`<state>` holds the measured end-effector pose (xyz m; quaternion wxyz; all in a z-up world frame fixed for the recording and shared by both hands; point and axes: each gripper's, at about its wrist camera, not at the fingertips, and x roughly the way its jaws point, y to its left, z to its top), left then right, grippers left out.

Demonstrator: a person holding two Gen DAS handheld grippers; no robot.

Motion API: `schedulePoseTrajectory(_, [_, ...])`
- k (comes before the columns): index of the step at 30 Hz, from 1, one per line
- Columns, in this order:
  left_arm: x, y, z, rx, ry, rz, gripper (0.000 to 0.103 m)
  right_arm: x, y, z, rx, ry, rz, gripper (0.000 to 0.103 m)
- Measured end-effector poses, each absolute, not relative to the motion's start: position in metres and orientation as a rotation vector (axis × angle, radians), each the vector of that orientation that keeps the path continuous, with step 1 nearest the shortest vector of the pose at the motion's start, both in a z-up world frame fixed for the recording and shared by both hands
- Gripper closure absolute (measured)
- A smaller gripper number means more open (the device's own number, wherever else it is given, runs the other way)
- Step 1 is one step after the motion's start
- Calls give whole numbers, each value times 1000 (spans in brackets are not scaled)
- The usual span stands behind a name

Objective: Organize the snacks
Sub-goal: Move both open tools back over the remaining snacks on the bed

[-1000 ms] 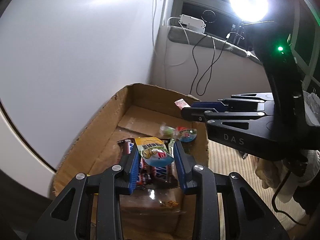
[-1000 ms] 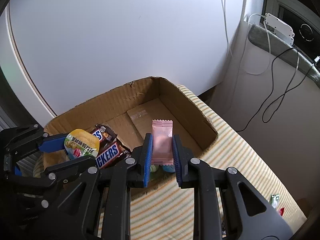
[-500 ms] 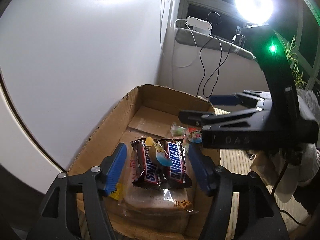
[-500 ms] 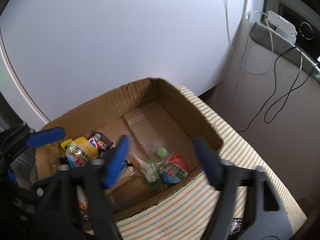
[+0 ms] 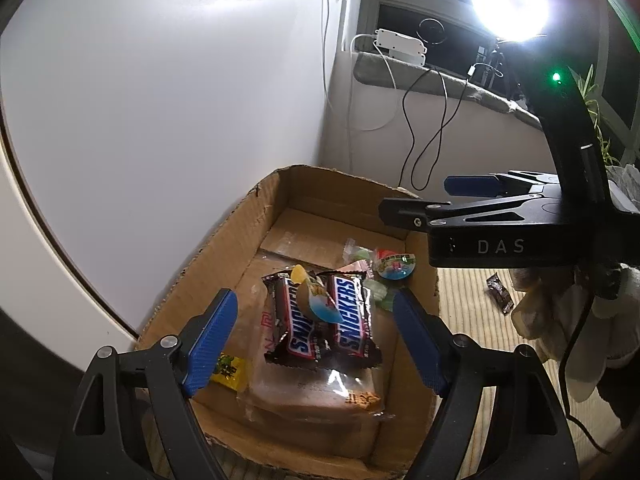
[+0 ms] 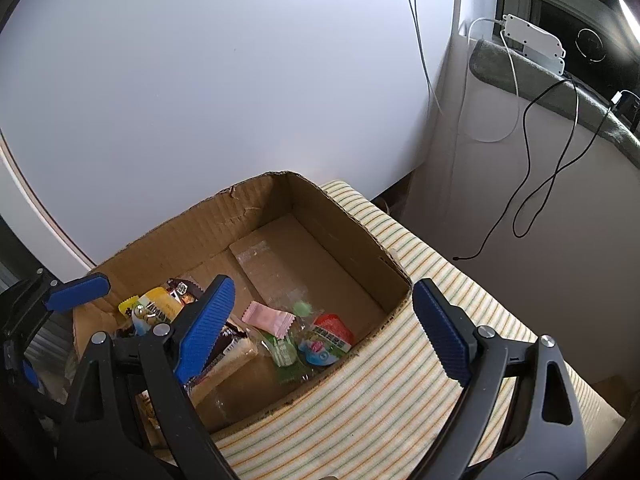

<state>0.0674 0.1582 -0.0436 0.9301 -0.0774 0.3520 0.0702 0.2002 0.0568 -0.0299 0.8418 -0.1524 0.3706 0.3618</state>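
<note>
My left gripper (image 5: 314,338) has its jaws spread wide and still opening, with nothing pressed between the blue pads; it hangs over the near end of the cardboard box (image 5: 240,236). Below the gap lie two Snickers bars (image 5: 320,320) side by side, and the yellow jelly cup (image 5: 314,300) sits tilted on top of them, clear of both pads. A second ago that cup was clamped between these same pads; now it is out of them and resting on the bars.

My right gripper (image 6: 320,324) is likewise apart and still widening, and holds nothing. A second ago its pads were shut on the pink sachet (image 6: 268,318); now the sachet lies flat on the box floor, between the pads in the picture but below them, touching neither. Just beside it are a green-wrapped candy (image 6: 284,350) and a round red-and-blue jelly cup (image 6: 326,340), near the box's front wall.

Under the bars, in the left view, a clear-wrapped brown packet (image 5: 320,392) lies along the box bottom, with a small yellow packet (image 5: 228,370) against the left wall. The box stands on a striped cloth (image 6: 400,400). In the left view a small dark wrapper (image 5: 500,292) lies on that cloth outside the box, near a gloved hand (image 5: 560,320) under the right gripper.
</note>
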Motion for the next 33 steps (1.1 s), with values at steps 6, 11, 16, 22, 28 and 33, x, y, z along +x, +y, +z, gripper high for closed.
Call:
schedulePoseTrajectory(6, [65, 151, -39, -147, 712, 136, 23, 194, 44, -22, -318, 767, 755, 10])
schedulePoseTrajectory(11, [60, 141, -33, -137, 699, 122, 23, 186, 28, -13, -308, 743, 740, 10])
schedulePoseTrajectory(16, [57, 125, -29, -120, 685, 98, 23, 178, 6, -8, -299, 723, 725, 10])
schedulePoseTrajectory(22, [58, 106, -26, -105, 675, 64, 23, 168, -26, -2, -287, 687, 712, 10])
schedulePoseTrajectory(28, [62, 88, -27, -105, 671, 27, 23, 160, -63, 2, -304, 671, 656, 10])
schedulePoseTrajectory(33, [68, 68, -31, -105, 679, -23, 23, 162, -104, 2, -268, 698, 600, 10])
